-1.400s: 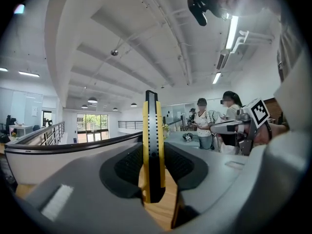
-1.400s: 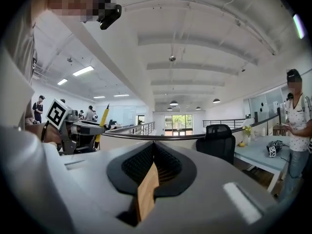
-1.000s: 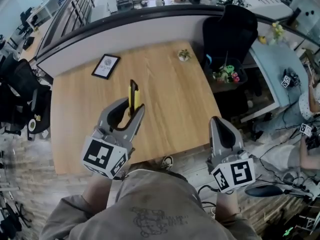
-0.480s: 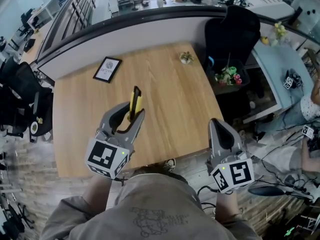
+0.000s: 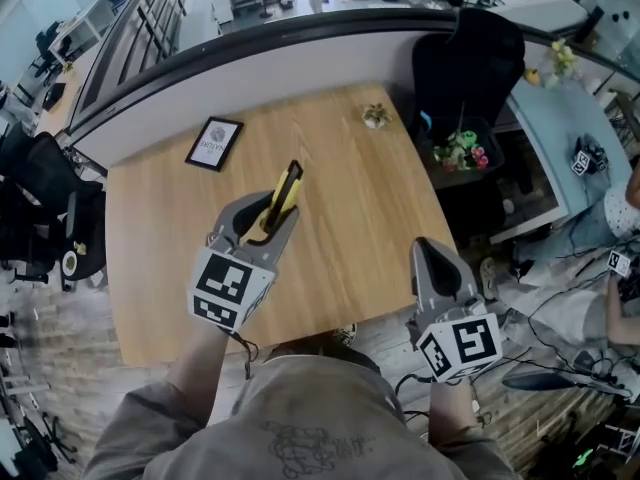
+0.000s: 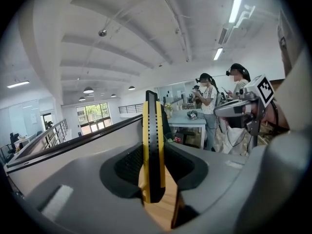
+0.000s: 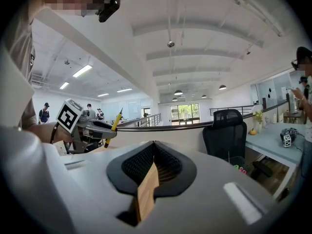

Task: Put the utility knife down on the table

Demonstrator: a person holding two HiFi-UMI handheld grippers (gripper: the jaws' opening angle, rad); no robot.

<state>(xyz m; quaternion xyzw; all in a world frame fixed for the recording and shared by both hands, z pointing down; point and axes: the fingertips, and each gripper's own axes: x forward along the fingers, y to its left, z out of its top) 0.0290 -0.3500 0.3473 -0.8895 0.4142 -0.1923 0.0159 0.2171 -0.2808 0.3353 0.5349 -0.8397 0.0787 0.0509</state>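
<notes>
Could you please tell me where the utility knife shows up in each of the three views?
Head view: utility knife left of centre, clamped in the left gripper.
Left gripper view: centre, upright between the jaws.
Right gripper view: left of centre, small, far off.
Shared landmark: curved dark-railed partition.

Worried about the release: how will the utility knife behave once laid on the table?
The utility knife looks stiff: gripped at one end by the left gripper, it juts out without sagging. Its flat, slim body probably will not roll on the table, though set on edge it may tip.
</notes>
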